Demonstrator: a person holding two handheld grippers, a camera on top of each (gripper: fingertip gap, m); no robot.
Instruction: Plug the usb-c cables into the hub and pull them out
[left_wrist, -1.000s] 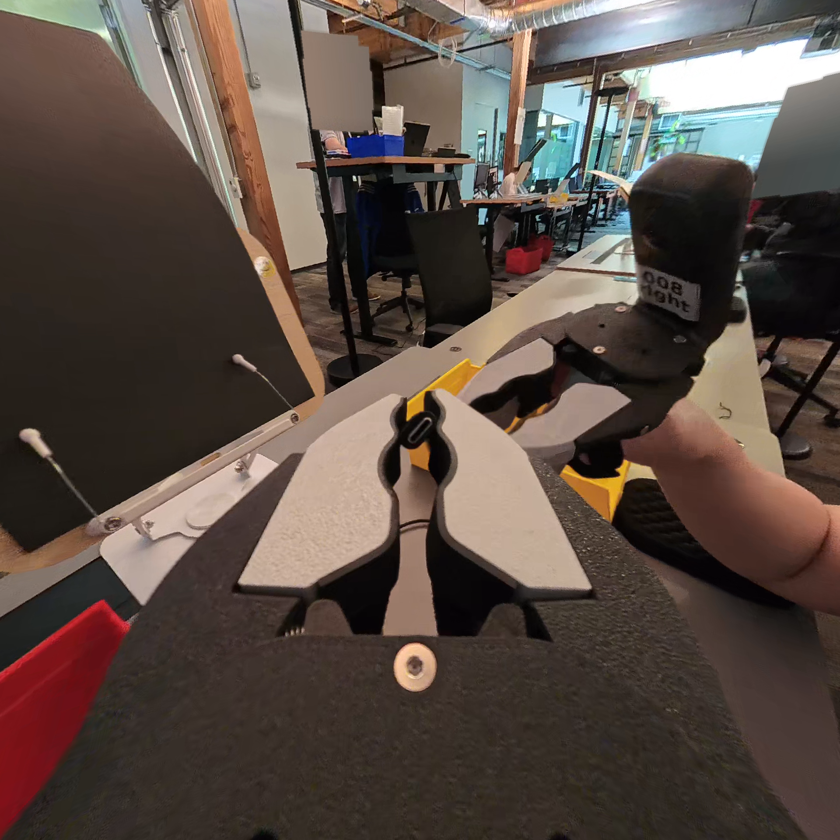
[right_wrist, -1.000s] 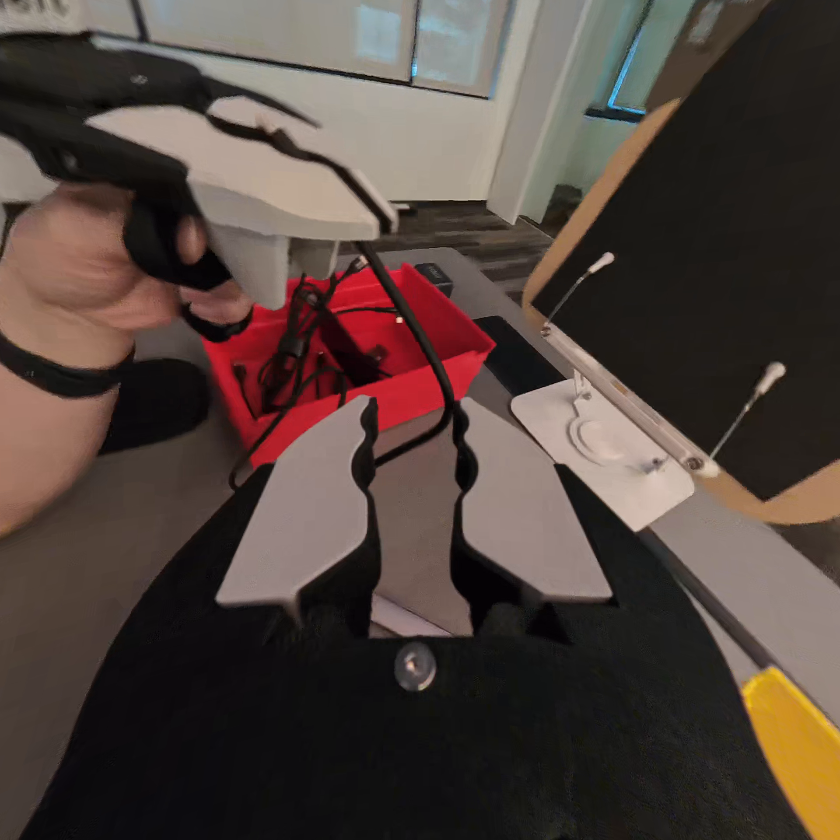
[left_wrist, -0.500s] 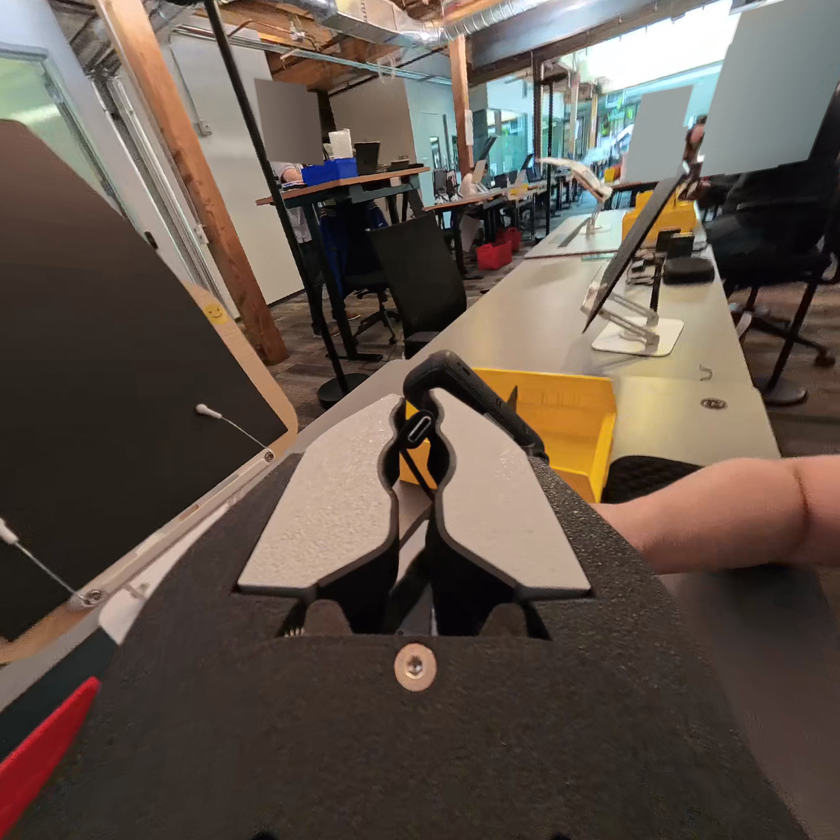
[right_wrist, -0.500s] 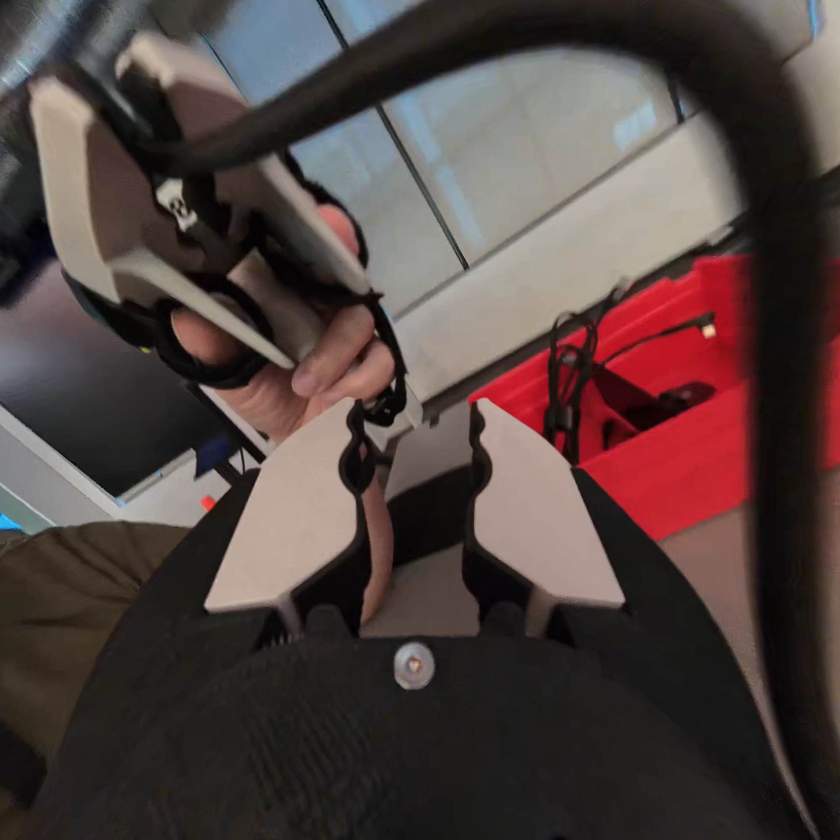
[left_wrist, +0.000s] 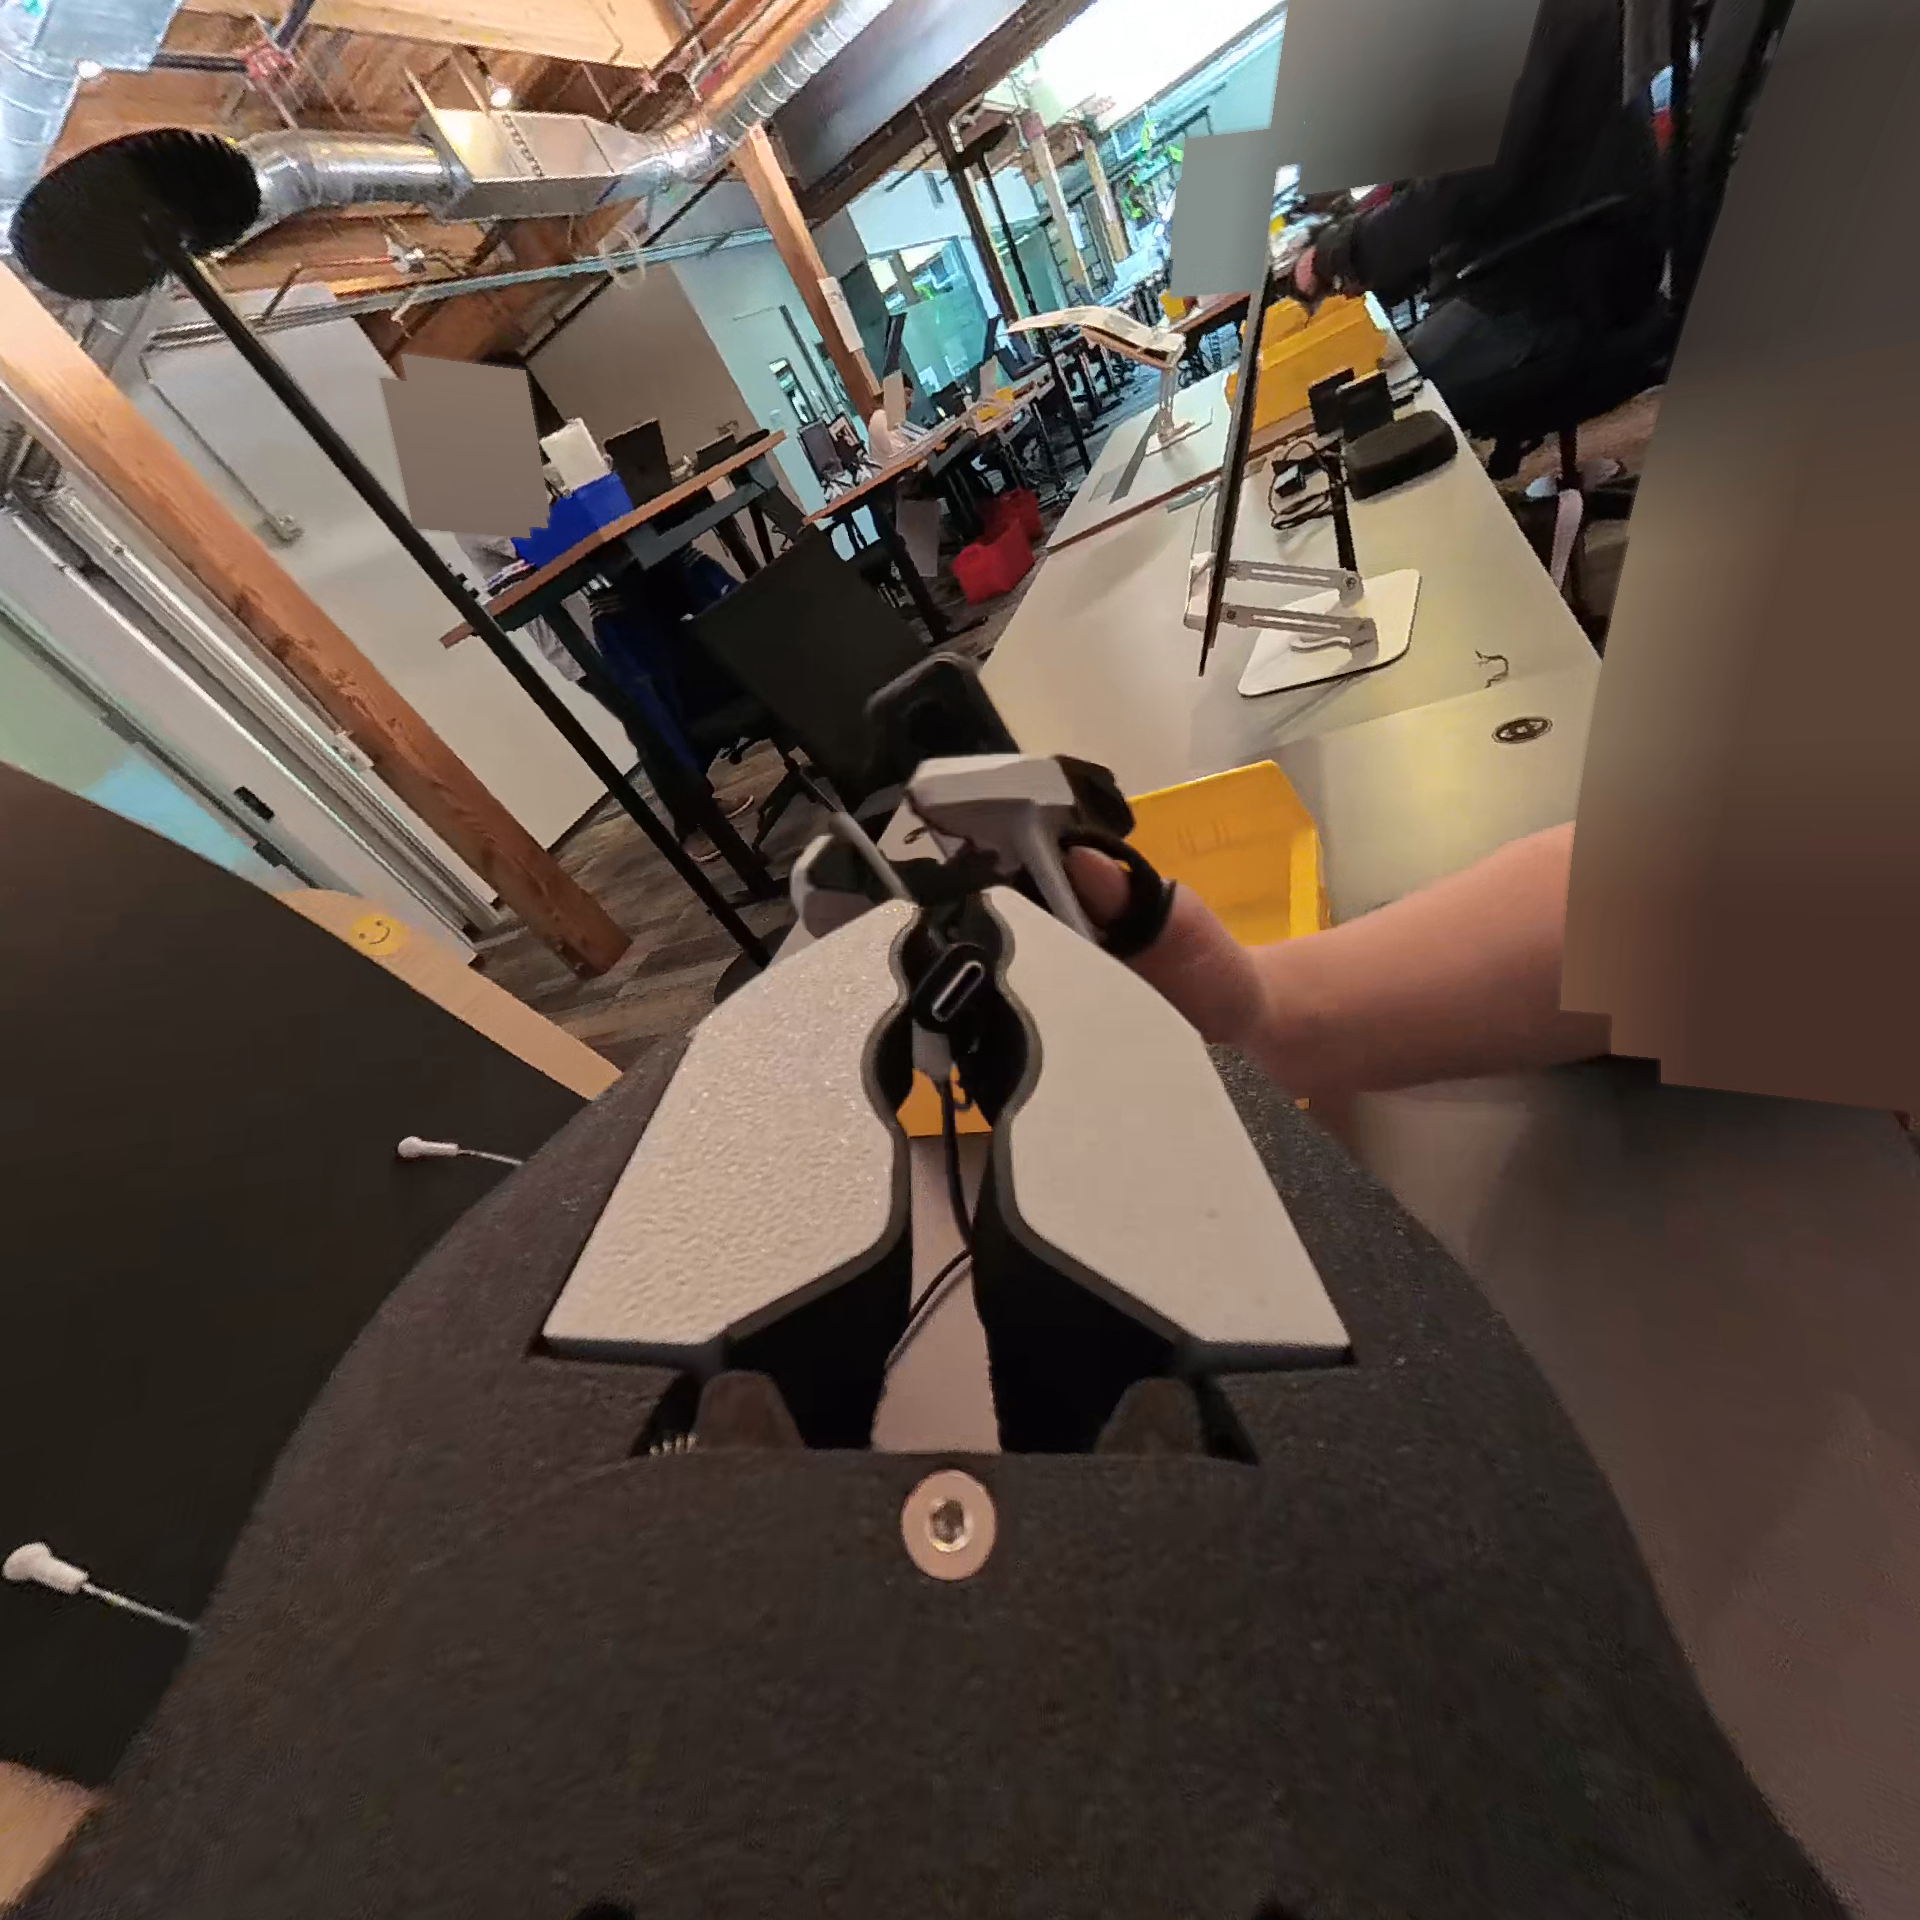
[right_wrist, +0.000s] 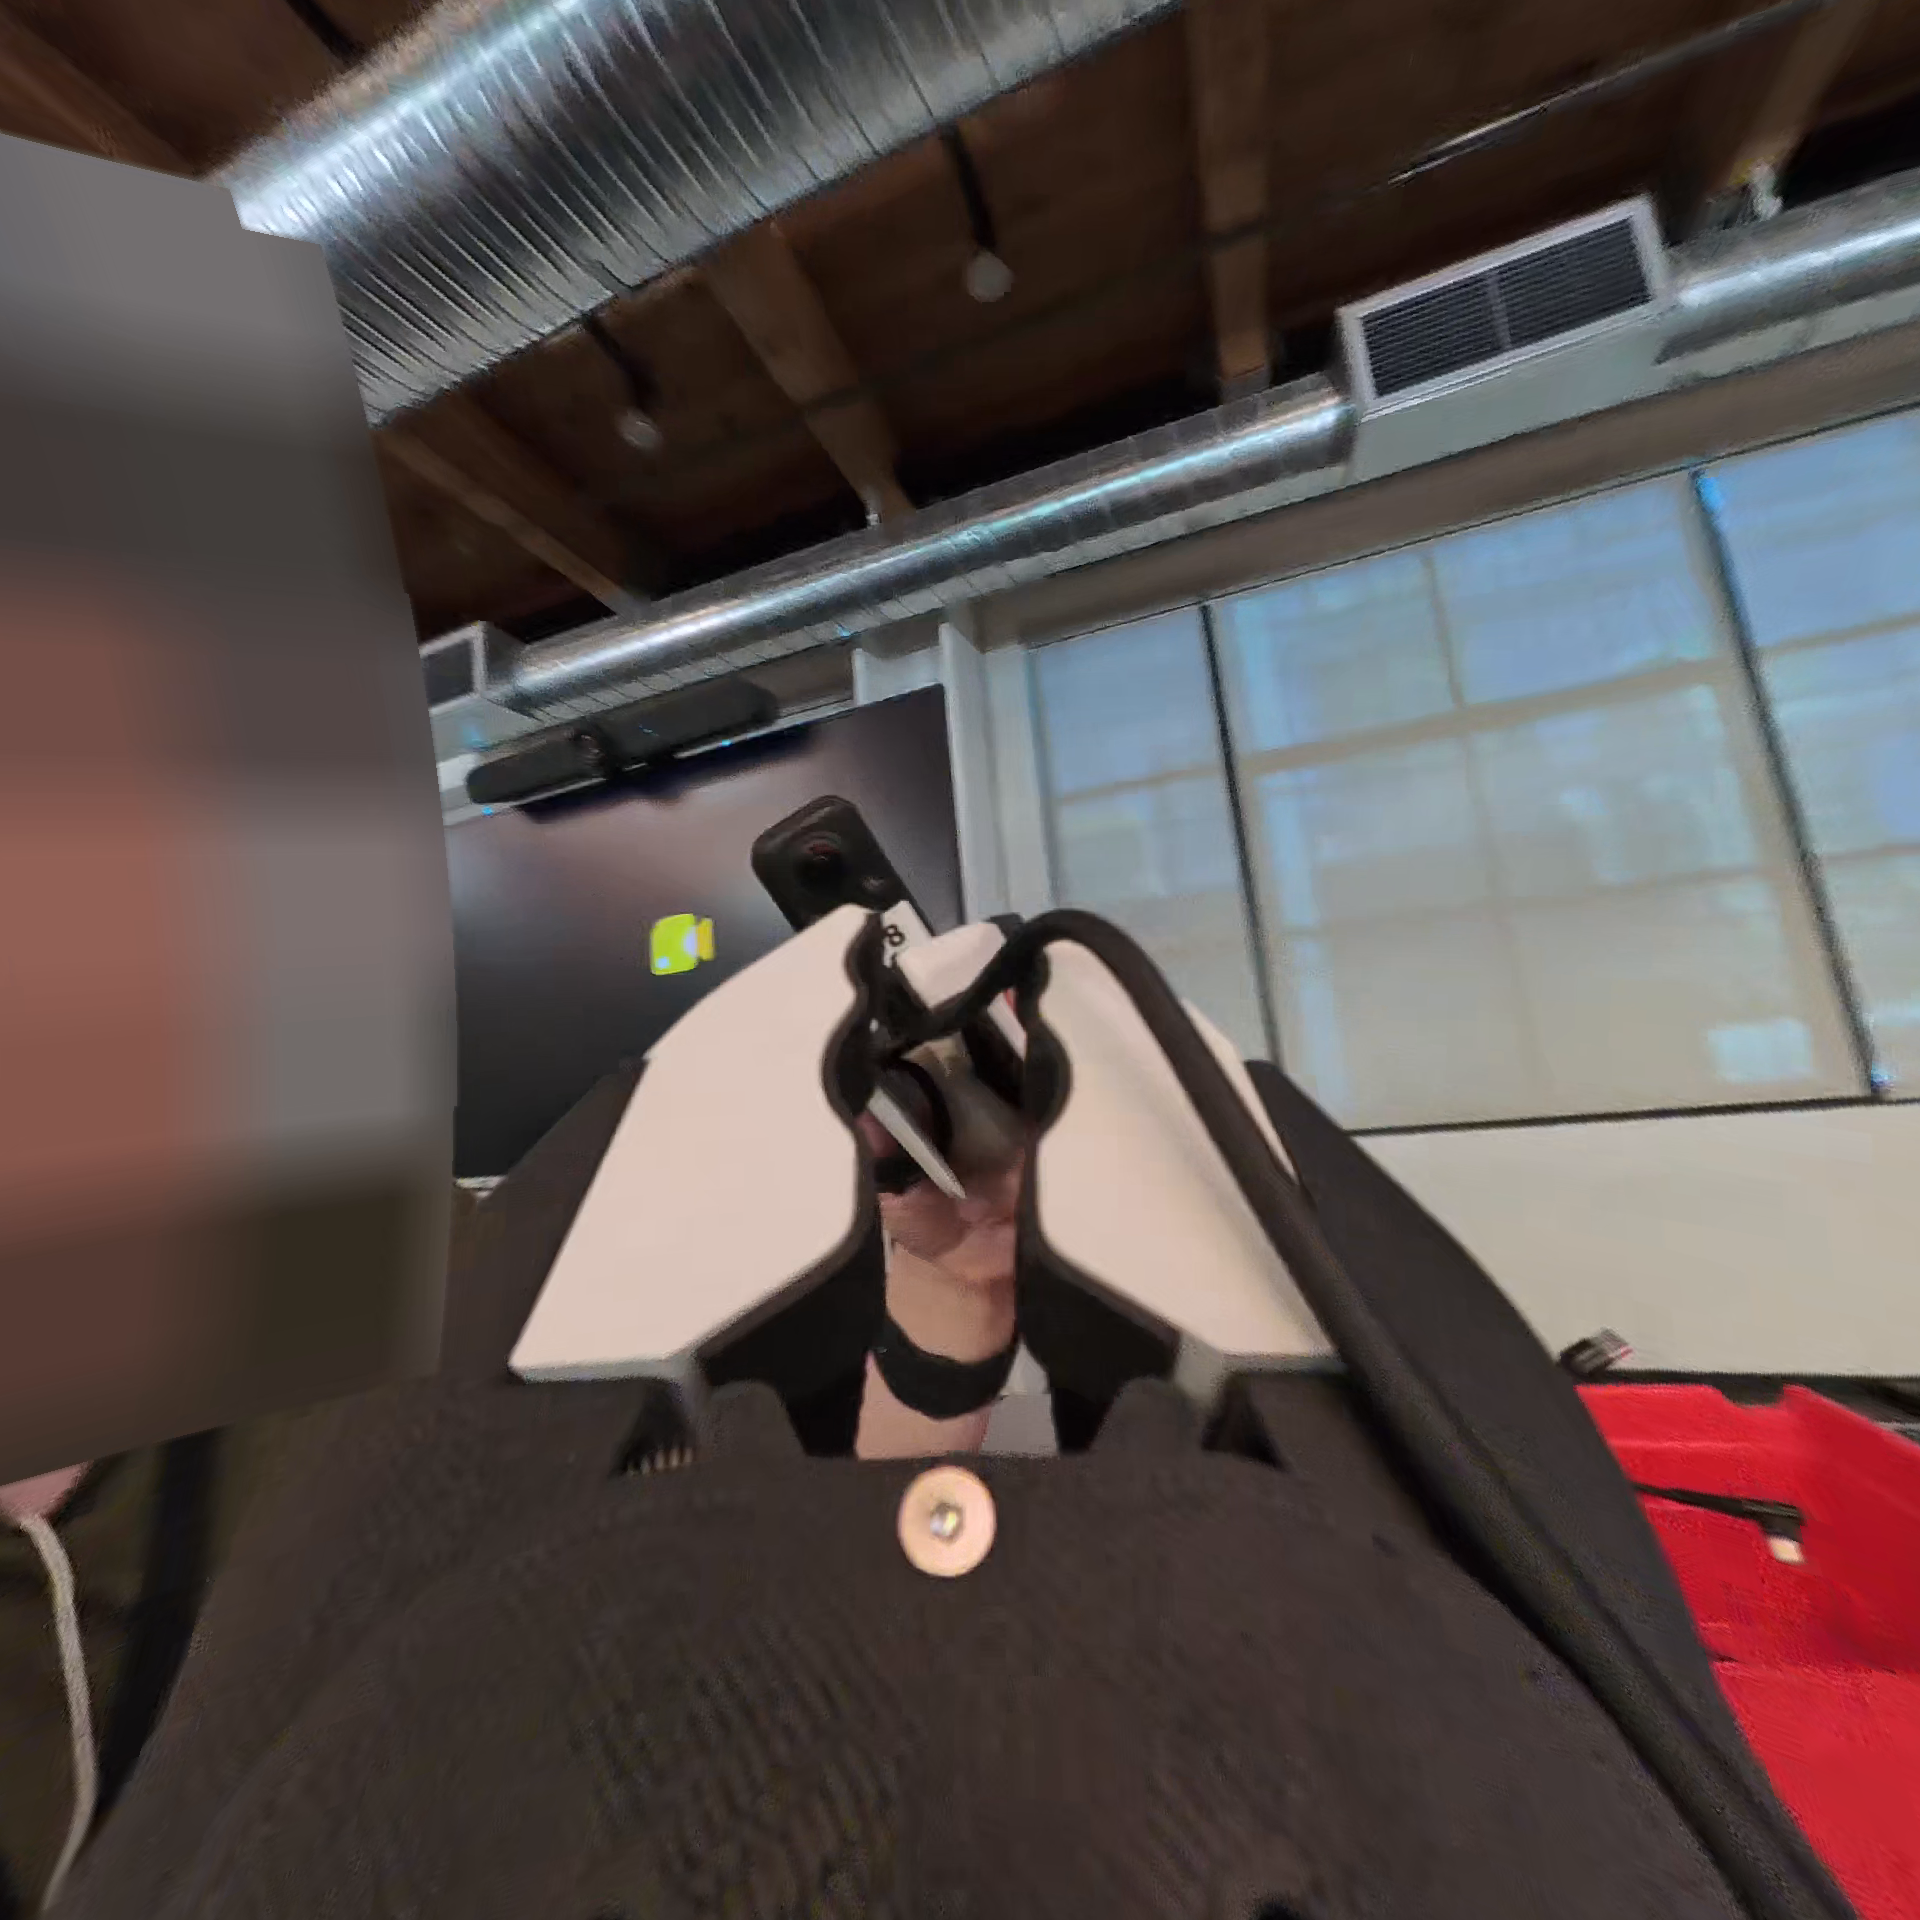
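Note:
My left gripper (left_wrist: 951, 935) is shut on a black USB-C plug (left_wrist: 956, 987) whose metal mouth points forward; a thin wire hangs below it. My right gripper (left_wrist: 914, 852) faces it just beyond the plug, held by a hand. In the right wrist view my right gripper (right_wrist: 945, 956) has its fingers apart, with the left gripper (right_wrist: 935, 1049) showing end-on between them. A black cable (right_wrist: 1247, 1143) arcs from the tips over the right finger (right_wrist: 1122, 1143) and down to the right. I see nothing pressed between its pads. No hub is in view.
A red bin (right_wrist: 1766, 1558) with cables sits low right in the right wrist view. A yellow bin (left_wrist: 1236, 842) stands on the grey table (left_wrist: 1434, 769) behind the hand. A black board (left_wrist: 208, 1143) stands at the left. A person's forearm (left_wrist: 1403, 977) crosses from the right. Both grippers' tips are close together, under 4 cm apart.
Both grippers rose and tilted up from the table. My right gripper swung round to face the left one tip to tip, and its fingers opened wider, then narrowed. The left kept its hold on the plug.

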